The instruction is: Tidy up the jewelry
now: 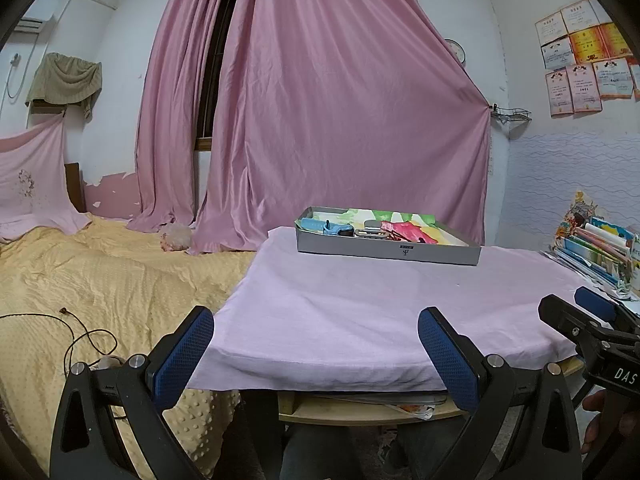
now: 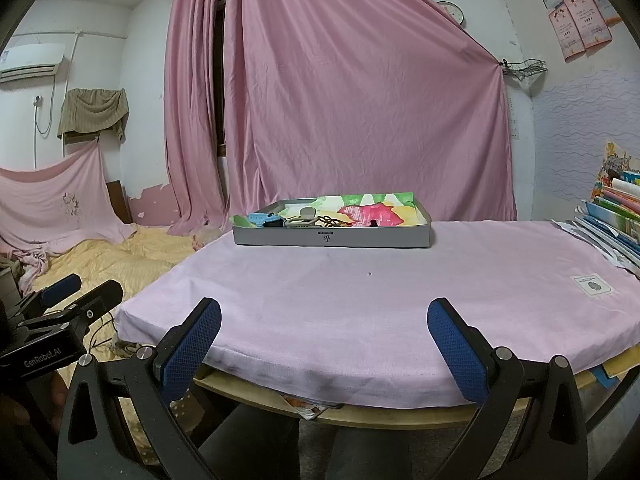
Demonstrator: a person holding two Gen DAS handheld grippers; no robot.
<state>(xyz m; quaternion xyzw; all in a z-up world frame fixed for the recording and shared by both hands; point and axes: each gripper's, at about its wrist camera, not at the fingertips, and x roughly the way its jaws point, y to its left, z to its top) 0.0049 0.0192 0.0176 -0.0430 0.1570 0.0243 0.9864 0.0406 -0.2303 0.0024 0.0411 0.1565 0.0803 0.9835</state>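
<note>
We hold our left tongs [image 1: 316, 326] low at the near edge of the surface [image 1: 360, 300], fingers spread wide with nothing between them, pointing level across the pink cloth [image 2: 360, 300]. Our right tongs [image 2: 324, 318] sit just beside them at the same height, likewise spread wide and empty, aimed forward over the near edge. Each pair shows at the margin of the other's view, and part of a hand [image 1: 600, 420] shows gripping the right handle at the lower edge of the left wrist view.

The cloth between the tongs and the far side is bare apart from a small white label [image 2: 591, 285] to the right. At the far edge stands a shallow grey tray [image 2: 332, 237], lined with bright painted paper. The jewelry [image 2: 296, 220] lies in its left half: blue pieces, a pale clip and dark looped items, too small to tell further. Books [image 2: 616, 208] are stacked to the right, a yellow bed [image 1: 100, 272] lies left, and pink curtains [image 1: 320, 100] hang behind.
</note>
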